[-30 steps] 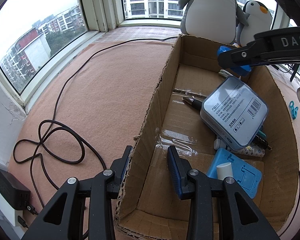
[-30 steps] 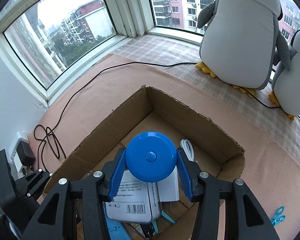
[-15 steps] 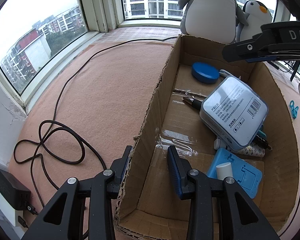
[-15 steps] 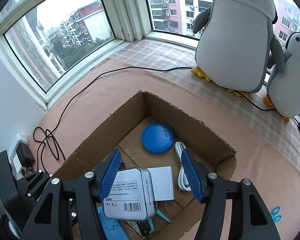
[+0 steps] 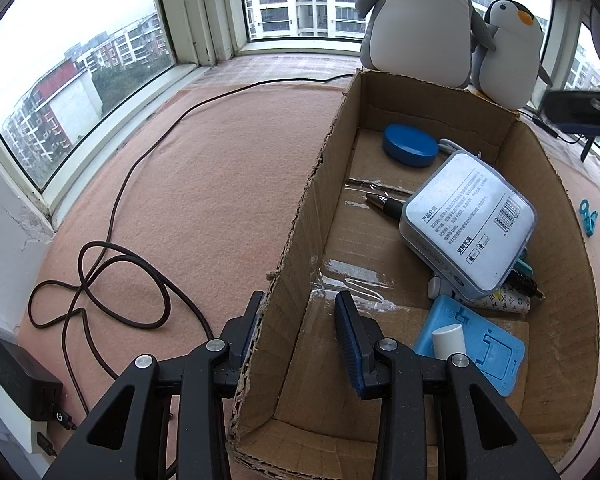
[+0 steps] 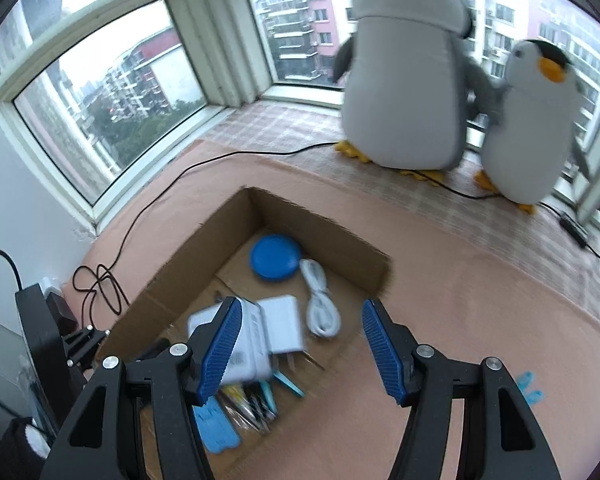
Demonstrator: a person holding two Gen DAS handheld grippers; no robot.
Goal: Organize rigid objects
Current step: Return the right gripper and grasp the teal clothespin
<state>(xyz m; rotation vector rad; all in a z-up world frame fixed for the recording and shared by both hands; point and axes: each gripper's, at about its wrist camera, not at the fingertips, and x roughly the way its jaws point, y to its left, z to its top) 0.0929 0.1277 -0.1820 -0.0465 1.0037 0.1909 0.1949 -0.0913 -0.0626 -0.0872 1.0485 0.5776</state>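
An open cardboard box (image 5: 300, 220) lies on the pink mat. My left gripper (image 5: 300, 332) straddles its near left wall, shut on the cardboard. A blue round disc (image 5: 410, 146) lies flat in the box's far corner, also visible as the blue disc (image 6: 275, 258) in the right wrist view. My right gripper (image 6: 300, 344) hangs open and empty above the box's right side. Inside the box are a grey tin with a barcode label (image 5: 468, 224), a black pen (image 5: 384, 204), a blue plastic stand (image 5: 472, 348), a white cable (image 6: 320, 304) and a white charger (image 6: 284, 324).
Two plush penguins (image 6: 404, 92) stand by the window behind the box. A dark cable (image 5: 100, 280) loops over the mat on the left, near a power adapter (image 5: 24, 376). A small blue clip (image 5: 588, 216) lies on the mat to the right of the box.
My right gripper let go of the blue disc, which now lies in the box's far corner. The gripper opened and drew back up and to the right. The left gripper kept still.
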